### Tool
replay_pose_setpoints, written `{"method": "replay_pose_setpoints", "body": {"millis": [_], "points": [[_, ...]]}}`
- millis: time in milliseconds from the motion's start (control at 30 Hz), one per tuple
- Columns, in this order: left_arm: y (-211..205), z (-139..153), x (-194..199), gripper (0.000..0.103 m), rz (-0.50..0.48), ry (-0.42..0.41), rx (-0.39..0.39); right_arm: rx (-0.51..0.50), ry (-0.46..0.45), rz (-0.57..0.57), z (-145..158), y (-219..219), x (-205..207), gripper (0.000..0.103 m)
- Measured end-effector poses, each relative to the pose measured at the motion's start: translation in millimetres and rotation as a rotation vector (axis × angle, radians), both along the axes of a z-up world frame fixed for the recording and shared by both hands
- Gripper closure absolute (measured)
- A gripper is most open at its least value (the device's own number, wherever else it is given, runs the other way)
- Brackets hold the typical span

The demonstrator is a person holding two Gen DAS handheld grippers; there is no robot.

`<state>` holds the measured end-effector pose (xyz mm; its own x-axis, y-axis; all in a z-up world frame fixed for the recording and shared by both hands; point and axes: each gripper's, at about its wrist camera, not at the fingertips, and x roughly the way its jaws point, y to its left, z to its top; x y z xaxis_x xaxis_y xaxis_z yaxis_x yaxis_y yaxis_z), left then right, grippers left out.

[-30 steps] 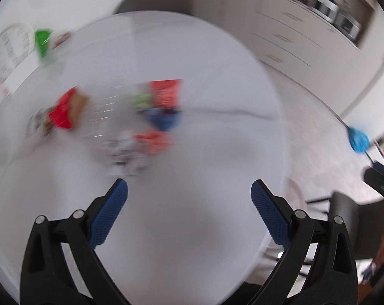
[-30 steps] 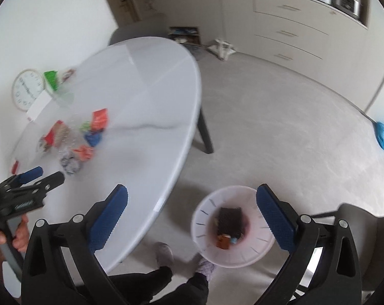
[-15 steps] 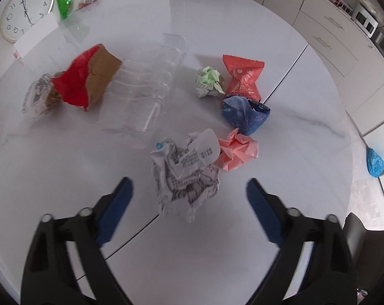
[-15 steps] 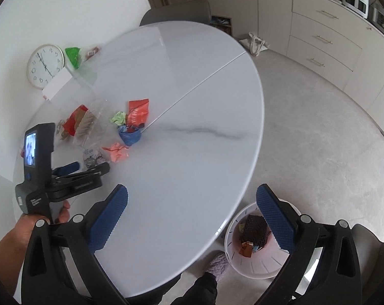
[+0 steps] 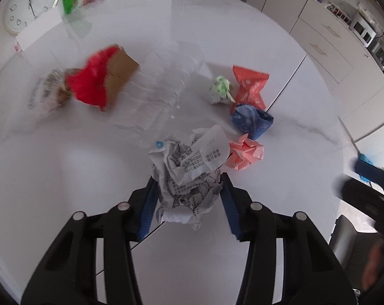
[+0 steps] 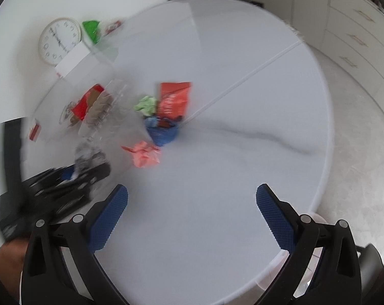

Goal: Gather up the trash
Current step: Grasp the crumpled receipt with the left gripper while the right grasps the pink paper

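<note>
Grey-printed white paper wad (image 5: 189, 175), pink wad (image 5: 245, 153), blue wrapper (image 5: 251, 120), red packet (image 5: 249, 87).

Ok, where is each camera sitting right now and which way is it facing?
Left wrist: rides the left tongs, looking steeply down at the table; its blue pads, which have just been closing, flank the crumpled newspaper ball.
Right wrist: rides the right tongs, jaws wide and empty, looking down across the table from further back; a hand shows lower left.
Shared: pink paper wad, blue wrapper, red wrapper, wall clock; the left tongs appear in the right view.
</note>
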<state>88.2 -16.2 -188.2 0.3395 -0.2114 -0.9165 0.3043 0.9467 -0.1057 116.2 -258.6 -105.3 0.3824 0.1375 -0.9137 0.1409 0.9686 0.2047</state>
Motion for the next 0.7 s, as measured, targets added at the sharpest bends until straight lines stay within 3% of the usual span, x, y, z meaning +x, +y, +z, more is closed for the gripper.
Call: {"method": "replay_pose_setpoints", "body": {"millis": [300,367,500,633,700], "points": [[52,28,-23,0.056,0.054,-0.020,-0.001,-0.039,0.012,0.116,-43,61,56,0.003],[59,29,-25,0.056,0.062,-0.016,0.002,-0.056,0.021,0.122,-50,69,62,0.007],[74,27,-29,0.056,0.064,-0.003,0.005,-0.078,0.039,0.118,-62,79,69,0.026],[77,27,-31,0.056,0.048,-0.015,0.017,-0.111,0.030,0.118,-61,83,70,0.060],[76,30,-32,0.056,0.030,-0.026,0.019,-0.086,0.033,0.114,-59,81,68,0.060]]}}
